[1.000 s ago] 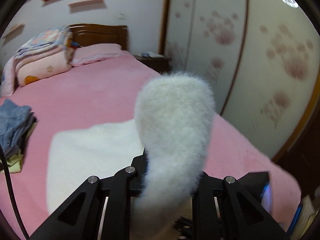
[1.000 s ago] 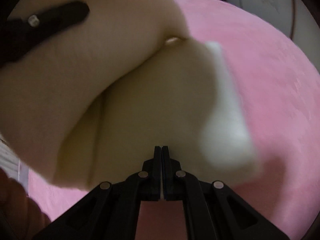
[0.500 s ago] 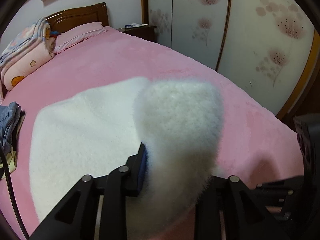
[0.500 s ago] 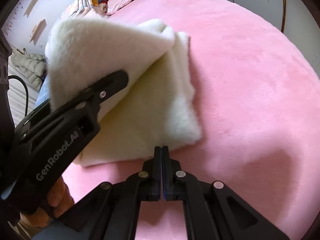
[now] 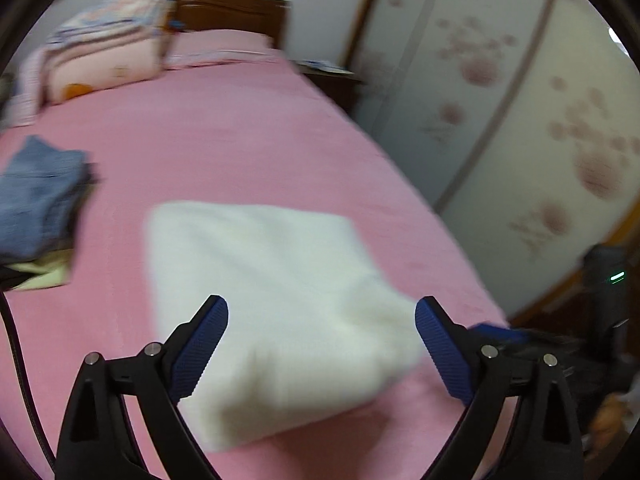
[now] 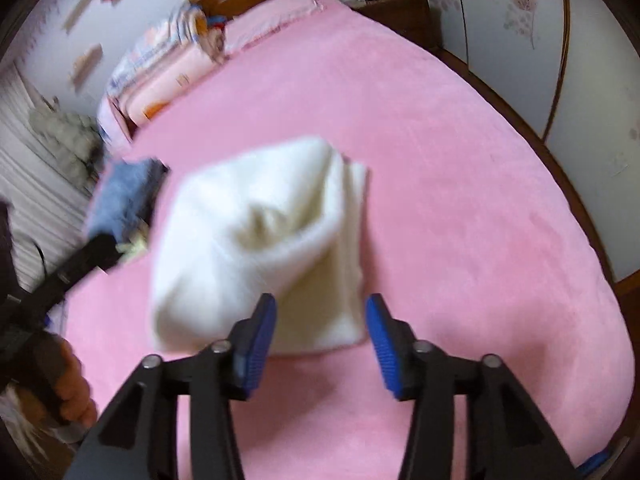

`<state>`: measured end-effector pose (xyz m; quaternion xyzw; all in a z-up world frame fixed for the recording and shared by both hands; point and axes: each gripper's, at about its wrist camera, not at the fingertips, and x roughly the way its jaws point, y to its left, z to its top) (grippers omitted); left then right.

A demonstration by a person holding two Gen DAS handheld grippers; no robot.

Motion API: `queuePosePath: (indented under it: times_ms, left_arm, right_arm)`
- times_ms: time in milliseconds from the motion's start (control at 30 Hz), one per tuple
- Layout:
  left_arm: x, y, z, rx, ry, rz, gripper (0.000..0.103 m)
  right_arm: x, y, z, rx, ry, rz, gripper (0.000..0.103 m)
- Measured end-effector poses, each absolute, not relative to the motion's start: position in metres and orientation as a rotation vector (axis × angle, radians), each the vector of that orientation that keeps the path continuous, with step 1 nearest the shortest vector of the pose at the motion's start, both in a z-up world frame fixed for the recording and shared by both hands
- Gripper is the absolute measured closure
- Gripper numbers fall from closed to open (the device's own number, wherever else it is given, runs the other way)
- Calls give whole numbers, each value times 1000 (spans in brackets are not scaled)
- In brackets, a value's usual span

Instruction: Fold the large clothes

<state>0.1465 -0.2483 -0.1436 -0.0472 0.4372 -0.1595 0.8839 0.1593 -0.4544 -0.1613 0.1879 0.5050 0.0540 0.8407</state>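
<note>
Folded fluffy white garment (image 6: 256, 240) on pink plush bedspread (image 6: 460, 184), top layer puffed and creased. Right gripper (image 6: 321, 326) above its near edge — blue-padded jaws just opening, nothing between them. Left — black left gripper (image 6: 86, 258) near blue folded clothes (image 6: 120, 196).

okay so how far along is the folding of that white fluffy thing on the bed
Done: the white fleece garment lies folded into a compact block on the pink bed. In hand: nothing. The left gripper and right gripper have just been opening, with nothing between their fingers. Left: the top layer looks puffed up in the right wrist view, so it may need flattening, then probably moving to the folded pile beside it.
</note>
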Motion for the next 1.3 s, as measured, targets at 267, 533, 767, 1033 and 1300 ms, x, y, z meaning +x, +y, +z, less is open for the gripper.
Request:
queuePosePath:
  times_ms: [267, 533, 767, 1033, 1300]
  left_arm:
    - [153, -195, -230, -76, 1151, -129, 9]
    - [159, -197, -248, -110, 1152, -199, 26]
    - [148, -220, -252, 36, 1116, -227, 39]
    - [119, -228, -272, 144, 970, -210, 38]
    - [152, -203, -225, 52, 986, -245, 17]
  right_arm:
    - [212, -447, -188, 574, 1181, 215, 41]
    - [244, -427, -227, 496, 1298, 210, 71]
    - [199, -419, -233, 214, 1229, 175, 87]
    - [160, -423, -276, 208, 1063, 86, 78]
    - [188, -419, -228, 169, 1091, 72, 61]
